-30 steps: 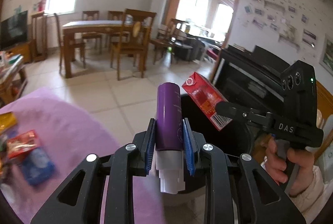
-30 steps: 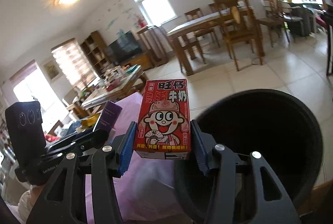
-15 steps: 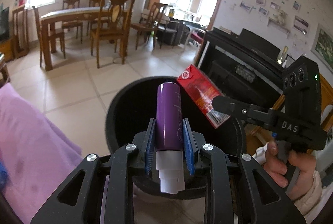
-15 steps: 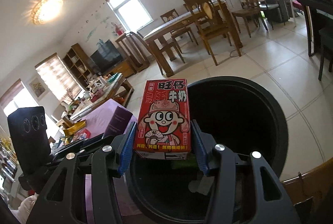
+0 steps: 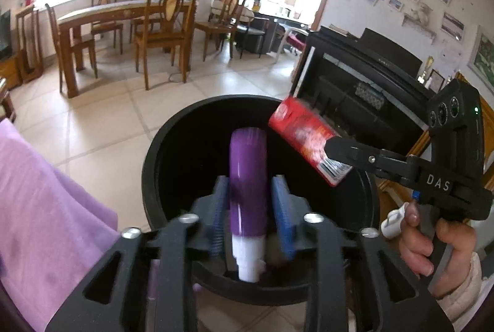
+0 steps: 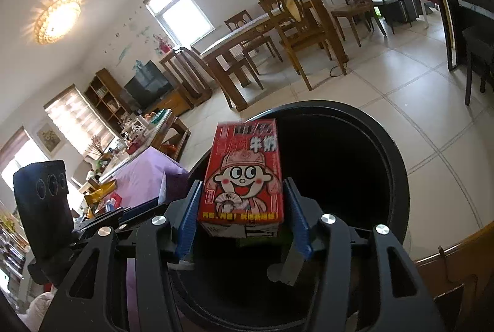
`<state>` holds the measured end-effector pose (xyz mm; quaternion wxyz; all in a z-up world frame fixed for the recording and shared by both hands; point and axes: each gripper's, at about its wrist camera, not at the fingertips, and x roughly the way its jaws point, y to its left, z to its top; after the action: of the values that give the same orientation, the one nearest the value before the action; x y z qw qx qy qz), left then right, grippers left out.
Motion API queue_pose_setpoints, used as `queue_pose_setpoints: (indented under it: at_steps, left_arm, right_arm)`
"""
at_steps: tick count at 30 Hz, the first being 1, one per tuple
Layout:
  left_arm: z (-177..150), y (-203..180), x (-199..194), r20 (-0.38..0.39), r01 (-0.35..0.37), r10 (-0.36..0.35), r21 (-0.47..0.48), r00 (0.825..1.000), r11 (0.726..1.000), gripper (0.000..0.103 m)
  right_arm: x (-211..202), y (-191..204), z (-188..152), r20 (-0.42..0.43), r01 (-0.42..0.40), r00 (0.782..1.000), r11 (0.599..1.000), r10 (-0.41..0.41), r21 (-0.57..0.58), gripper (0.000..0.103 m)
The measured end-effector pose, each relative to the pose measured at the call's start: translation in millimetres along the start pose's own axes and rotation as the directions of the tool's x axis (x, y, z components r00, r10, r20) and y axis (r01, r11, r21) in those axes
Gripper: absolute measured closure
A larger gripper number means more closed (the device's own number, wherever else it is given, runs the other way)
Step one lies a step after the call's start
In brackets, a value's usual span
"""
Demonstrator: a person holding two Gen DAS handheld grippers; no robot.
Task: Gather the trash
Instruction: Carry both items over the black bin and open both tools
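A purple tube (image 5: 247, 165) with a white cap stands between the blue pads of my left gripper (image 5: 250, 180). Its jaws are opening, a gap shows beside the tube, and the tube is blurred. The red milk carton (image 6: 244, 177) sits between the pads of my right gripper (image 6: 243, 185). Those jaws are opening too, with thin gaps at both sides and a blurred carton top. Both grippers hang over the mouth of a black round bin (image 5: 154, 162), whose rim (image 6: 395, 177) also fills the right wrist view. From the left wrist view the carton (image 5: 305, 137) tilts over the bin's far right rim.
A purple cloth (image 5: 46, 208) covers the table at the left of the bin. A black piano (image 5: 355, 78) stands behind it on the right. A person's hand (image 5: 416, 239) grips the right tool. A wooden dining table with chairs (image 5: 123, 14) stands farther off on the tiled floor.
Both grippers swung from beside the purple cloth to over the bin's mouth and dipped lower. Both pairs of pads have parted, and the tube and carton now look blurred.
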<state>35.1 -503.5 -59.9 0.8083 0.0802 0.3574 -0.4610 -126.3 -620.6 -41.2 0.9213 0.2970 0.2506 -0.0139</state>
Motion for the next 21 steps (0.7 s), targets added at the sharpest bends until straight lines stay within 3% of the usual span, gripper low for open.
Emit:
queue_pose_setpoints:
  at_steps: [1, 2, 3, 13, 21]
  left_arm:
    - [0.9, -0.6, -1.9, 0.006, -0.006, 0.006, -0.002, 1.000, 1.000, 0.040]
    - [1.0, -0.2, -5.8, 0.023, -0.012, 0.012, -0.002, 1.000, 1.000, 0.034]
    - [1.6, 0.5, -10.6, 0.030, -0.015, 0.015, 0.000, 0.999, 1.000, 0.034]
    - [-3.8, 16.6, -63.6, 0.109, -0.053, 0.052, 0.010, 0.993, 0.999, 0.017]
    - [-26.3, 69.2, -127.7, 0.173, -0.106, 0.119, -0.084, 0.978, 0.991, 0.015]
  right_arm:
    - [-0.6, 0.3, 0.4, -0.002, -0.002, 1.000, 1.000, 0.002, 0.002, 0.042]
    - [-2.6, 1.5, 0.5, 0.002, -0.002, 1.000, 1.000, 0.002, 0.006, 0.028]
    - [-5.7, 2.8, -0.1, 0.017, 0.001, 1.000, 1.000, -0.001, 0.007, 0.023]
    - [-7.7, 34.4, 0.8, 0.017, 0.037, 0.999, 0.997, -0.036, -0.068, 0.022]
    - [13.8, 83.4, -6.4, -0.041, 0.013, 0.999, 0.988, -0.020, -0.154, 0.022]
